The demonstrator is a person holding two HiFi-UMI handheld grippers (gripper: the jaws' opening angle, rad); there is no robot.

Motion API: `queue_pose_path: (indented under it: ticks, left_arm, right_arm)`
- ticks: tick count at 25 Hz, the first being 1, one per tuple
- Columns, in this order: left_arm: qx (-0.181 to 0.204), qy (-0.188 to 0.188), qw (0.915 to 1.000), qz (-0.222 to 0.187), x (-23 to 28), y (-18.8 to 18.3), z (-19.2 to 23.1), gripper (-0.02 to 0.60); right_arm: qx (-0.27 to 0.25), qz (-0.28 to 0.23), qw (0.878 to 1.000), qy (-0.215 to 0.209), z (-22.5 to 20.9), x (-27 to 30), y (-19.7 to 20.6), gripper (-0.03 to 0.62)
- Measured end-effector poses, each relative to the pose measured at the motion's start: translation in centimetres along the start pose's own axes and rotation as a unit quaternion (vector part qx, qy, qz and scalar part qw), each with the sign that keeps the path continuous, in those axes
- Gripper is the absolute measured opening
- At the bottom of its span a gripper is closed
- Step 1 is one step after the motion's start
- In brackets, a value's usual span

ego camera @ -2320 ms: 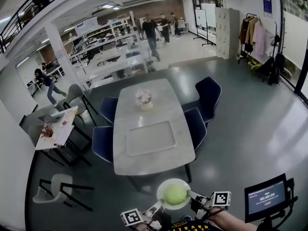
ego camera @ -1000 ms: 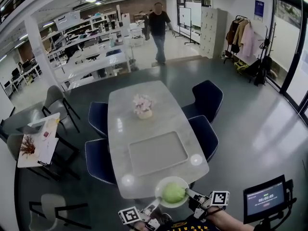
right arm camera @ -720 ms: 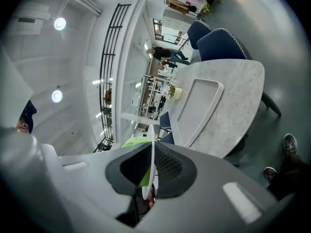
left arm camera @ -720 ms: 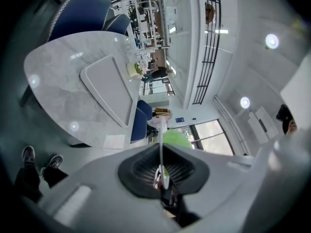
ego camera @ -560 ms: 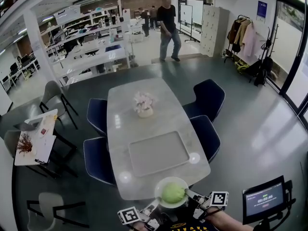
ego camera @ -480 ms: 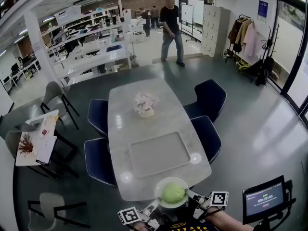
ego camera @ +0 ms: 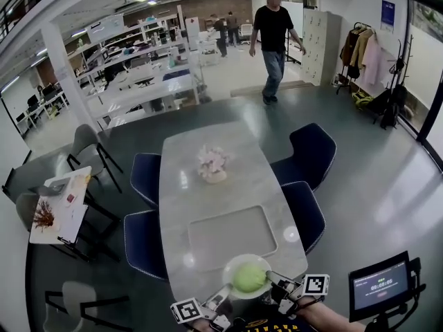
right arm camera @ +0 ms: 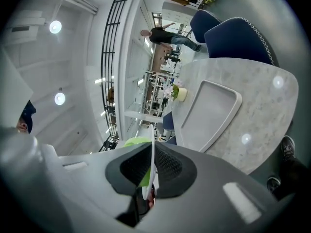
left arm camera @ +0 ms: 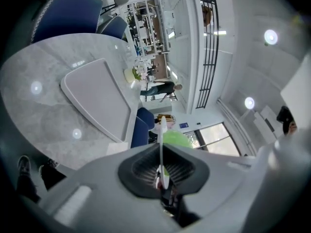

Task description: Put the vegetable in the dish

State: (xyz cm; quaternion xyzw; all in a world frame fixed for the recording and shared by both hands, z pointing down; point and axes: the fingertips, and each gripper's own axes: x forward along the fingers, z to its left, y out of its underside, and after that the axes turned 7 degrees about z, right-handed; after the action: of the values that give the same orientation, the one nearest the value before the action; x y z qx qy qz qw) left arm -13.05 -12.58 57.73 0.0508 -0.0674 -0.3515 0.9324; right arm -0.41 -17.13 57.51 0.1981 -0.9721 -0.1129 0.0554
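A round green vegetable (ego camera: 249, 278) lies in a white dish (ego camera: 235, 293), held in the air over the near end of the grey marble table (ego camera: 228, 185). My left gripper (ego camera: 223, 297) is shut on the dish's left rim and my right gripper (ego camera: 274, 281) is shut on its right rim. In the left gripper view the dish (left arm camera: 162, 152) shows edge-on between the jaws, with the vegetable (left arm camera: 176, 139) behind it. The right gripper view gives the same: thin dish edge (right arm camera: 151, 164) pinched, vegetable (right arm camera: 137, 141) beside it.
A pale rectangular tray (ego camera: 232, 236) lies on the table just beyond the dish, and a flower pot (ego camera: 213, 164) stands further back. Blue chairs (ego camera: 302, 213) line both sides. A person (ego camera: 273, 37) walks in the background. A small screen (ego camera: 379, 283) sits at my right.
The dish with the vegetable has come forward over the table's near end, both grippers keeping their hold. The person in the background has walked nearer.
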Motion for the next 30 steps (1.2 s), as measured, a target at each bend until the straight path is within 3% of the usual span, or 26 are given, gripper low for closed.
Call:
queue_pose_path:
  ticks: [13, 17, 20, 22, 30]
  left_arm:
    - [-0.006, -0.010, 0.9991, -0.041, 8.1, -5.1, 0.2, 0.014]
    - [-0.006, -0.013, 0.9990, -0.042, 8.7, -5.2, 0.2, 0.014]
    - [0.002, -0.016, 0.9990, -0.041, 9.9, -7.9, 2.4, 0.014]
    - [-0.005, -0.015, 0.9989, -0.044, 9.9, -8.4, 2.8, 0.015]
    - [0.018, -0.035, 0.9988, -0.029, 8.9, -9.9, 3.0, 0.014]
  right_arm:
    - [-0.001, 0.039, 0.999, -0.034, -2.2, 2.4, -9.9, 0.017]
    - [-0.007, 0.053, 0.998, 0.019, -4.3, 1.4, -10.3, 0.017]
    - [0.010, 0.046, 0.998, -0.032, -5.0, 4.6, -11.9, 0.017]
    - [0.009, 0.045, 0.998, -0.044, -4.9, 5.4, -12.2, 0.017]
    - [-0.002, 0.041, 0.999, -0.026, -5.1, 6.3, -12.2, 0.017]
